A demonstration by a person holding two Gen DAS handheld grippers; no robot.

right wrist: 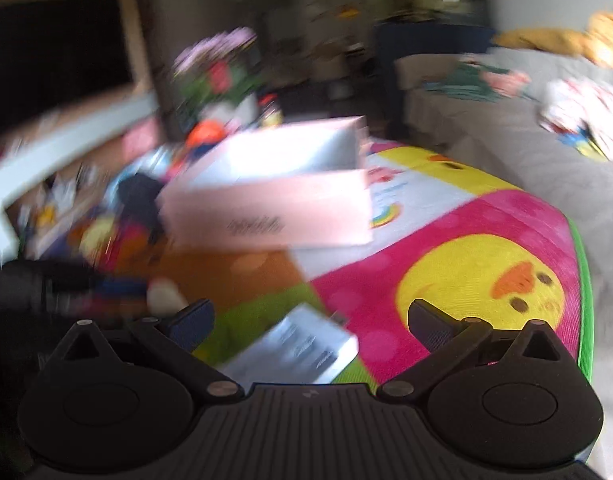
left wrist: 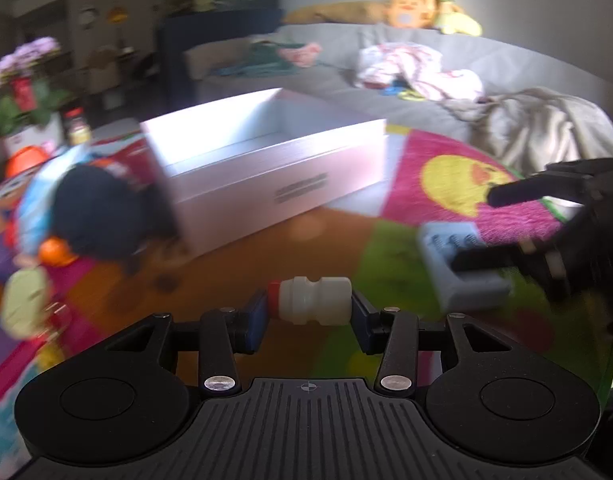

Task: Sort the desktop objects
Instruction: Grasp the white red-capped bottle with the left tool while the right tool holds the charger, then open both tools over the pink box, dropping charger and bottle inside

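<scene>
You are gripping a small white bottle [left wrist: 312,300] with a red cap sideways in your left hand-held gripper [left wrist: 310,312], its pads pressing on both ends, just above the colourful tabletop [left wrist: 446,208]. Your right hand-held gripper [right wrist: 310,322] is hovering wide open and empty over a grey battery charger [right wrist: 298,350]. Next, you are likely carrying the bottle into the white box [left wrist: 266,160] ahead.

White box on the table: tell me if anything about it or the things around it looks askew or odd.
The white box sits skewed, one corner riding on the dark cap and clutter beside it. The small white bottle lies sideways, clamped end to end in the left gripper. The grey battery charger lies between the open fingers of the right gripper.
</scene>
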